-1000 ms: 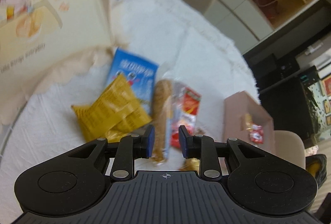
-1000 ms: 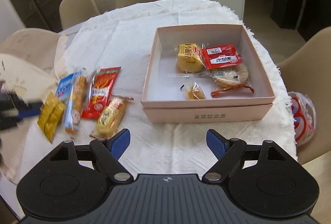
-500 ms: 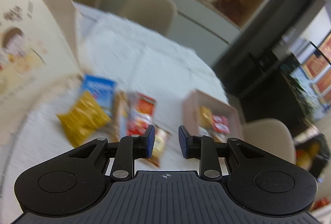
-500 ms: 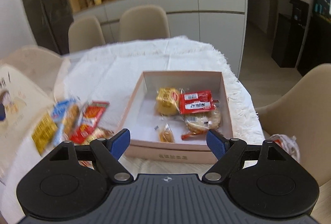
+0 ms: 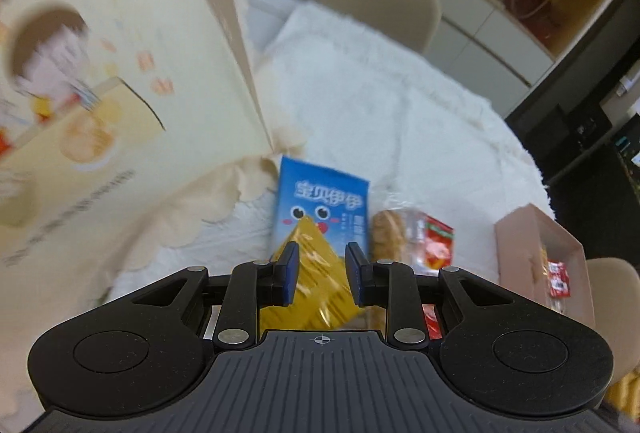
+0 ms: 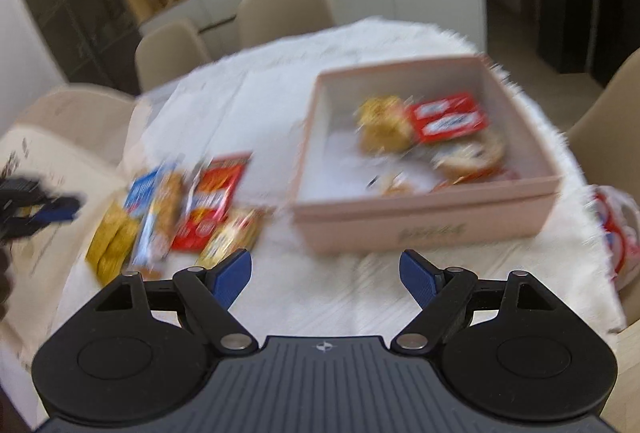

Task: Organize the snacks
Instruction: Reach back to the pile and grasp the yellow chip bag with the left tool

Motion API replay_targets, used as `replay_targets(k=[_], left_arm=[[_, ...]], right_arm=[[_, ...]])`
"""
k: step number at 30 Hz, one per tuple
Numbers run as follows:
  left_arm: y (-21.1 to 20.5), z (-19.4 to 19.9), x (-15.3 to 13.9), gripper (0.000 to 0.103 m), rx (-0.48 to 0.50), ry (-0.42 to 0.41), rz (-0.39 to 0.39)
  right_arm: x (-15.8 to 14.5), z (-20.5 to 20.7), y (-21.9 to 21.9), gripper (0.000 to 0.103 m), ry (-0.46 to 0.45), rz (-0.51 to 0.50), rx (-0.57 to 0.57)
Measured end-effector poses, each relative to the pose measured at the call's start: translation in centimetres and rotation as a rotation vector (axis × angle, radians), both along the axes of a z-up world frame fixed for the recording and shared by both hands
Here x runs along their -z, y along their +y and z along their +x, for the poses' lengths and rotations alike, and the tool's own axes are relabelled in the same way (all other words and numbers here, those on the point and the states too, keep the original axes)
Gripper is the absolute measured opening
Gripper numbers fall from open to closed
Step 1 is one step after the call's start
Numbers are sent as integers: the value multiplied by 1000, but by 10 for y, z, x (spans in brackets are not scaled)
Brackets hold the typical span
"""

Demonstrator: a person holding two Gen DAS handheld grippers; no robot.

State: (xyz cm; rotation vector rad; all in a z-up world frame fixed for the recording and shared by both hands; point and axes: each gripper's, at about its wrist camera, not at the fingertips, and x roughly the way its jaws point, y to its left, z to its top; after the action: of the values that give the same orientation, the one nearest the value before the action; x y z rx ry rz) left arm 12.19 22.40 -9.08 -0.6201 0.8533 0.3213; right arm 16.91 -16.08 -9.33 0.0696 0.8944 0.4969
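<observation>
Several snack packs lie in a row on the white tablecloth: a yellow pack (image 5: 316, 273) (image 6: 112, 237), a blue pack (image 5: 320, 205) (image 6: 144, 189), a clear biscuit pack (image 5: 386, 233) (image 6: 166, 205), a red pack (image 5: 436, 245) (image 6: 210, 201) and a small golden pack (image 6: 234, 233). My left gripper (image 5: 322, 279) hovers just over the yellow pack, jaws narrowly apart, holding nothing. It also shows in the right wrist view (image 6: 44, 211). The pink box (image 6: 432, 209) (image 5: 532, 253) holds several snacks. My right gripper (image 6: 326, 279) is open wide and empty, in front of the box.
A cream printed box lid (image 5: 100, 73) stands tilted at the left by the packs. Beige chairs (image 6: 284, 9) ring the round table. A red and white bag (image 6: 616, 233) lies at the table's right edge. A shelf unit lines the back wall.
My left gripper has swung back down and left over the yellow pack, after pointing towards the box. My right gripper has dropped closer to the table, with the box nearer.
</observation>
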Motion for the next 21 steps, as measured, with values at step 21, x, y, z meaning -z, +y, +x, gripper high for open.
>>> replay_targets(k=[21], left_arm=[[-39, -63, 33, 38, 238, 171, -1]], right_arm=[[2, 7, 159, 82, -73, 1, -366]])
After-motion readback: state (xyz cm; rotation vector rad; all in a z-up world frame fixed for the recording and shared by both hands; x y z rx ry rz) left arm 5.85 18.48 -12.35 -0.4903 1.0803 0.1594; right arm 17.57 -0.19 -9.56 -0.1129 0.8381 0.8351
